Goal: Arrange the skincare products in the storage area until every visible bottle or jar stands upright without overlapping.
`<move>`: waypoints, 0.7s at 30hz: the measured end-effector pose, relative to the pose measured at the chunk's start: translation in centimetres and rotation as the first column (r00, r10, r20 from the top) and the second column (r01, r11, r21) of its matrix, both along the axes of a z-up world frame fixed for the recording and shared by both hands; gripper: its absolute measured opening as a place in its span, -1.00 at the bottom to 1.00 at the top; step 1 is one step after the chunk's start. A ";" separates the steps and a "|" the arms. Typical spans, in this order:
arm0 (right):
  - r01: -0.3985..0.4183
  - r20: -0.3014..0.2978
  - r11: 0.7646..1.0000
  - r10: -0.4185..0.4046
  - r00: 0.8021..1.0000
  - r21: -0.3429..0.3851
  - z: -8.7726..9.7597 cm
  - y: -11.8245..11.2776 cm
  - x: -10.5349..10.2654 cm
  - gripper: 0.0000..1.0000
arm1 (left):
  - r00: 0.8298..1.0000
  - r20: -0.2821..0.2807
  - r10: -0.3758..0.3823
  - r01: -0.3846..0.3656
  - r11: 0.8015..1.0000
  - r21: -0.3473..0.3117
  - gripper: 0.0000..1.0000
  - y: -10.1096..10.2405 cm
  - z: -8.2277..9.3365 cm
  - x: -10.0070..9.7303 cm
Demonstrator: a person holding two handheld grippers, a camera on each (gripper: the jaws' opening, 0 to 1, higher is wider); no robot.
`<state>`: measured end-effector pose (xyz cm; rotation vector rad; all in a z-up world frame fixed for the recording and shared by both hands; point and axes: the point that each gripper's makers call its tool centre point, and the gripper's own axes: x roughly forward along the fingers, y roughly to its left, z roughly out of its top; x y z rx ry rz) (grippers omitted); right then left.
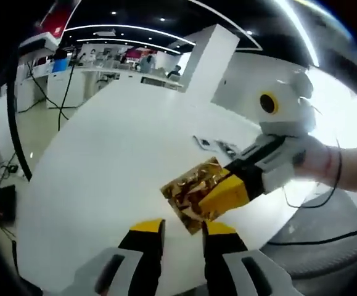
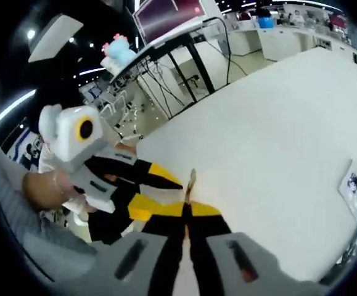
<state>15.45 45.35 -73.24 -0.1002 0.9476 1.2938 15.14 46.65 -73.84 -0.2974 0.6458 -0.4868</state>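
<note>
Crinkled gold foil sachet (image 1: 193, 192) is held above the white surface (image 1: 104, 172), pinched by right gripper (image 2: 186, 217) fingers (edge-on there). Left gripper (image 1: 183, 231) fingers spread just beside the sachet.

Right tool (image 1: 218, 197) clamps a gold sachet (image 1: 193, 192) above the white table (image 1: 104, 166).

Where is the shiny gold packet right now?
In the left gripper view, the gold packet is pinched in the right claw, above the white table, just ahead of the left claw.
</note>
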 end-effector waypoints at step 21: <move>0.072 -0.110 0.959 -0.043 0.993 0.273 5.9 -2.9 -0.8 -0.96 | 0.992 0.061 -0.114 0.129 0.887 -0.444 -0.57 -4.4 6.5 -0.5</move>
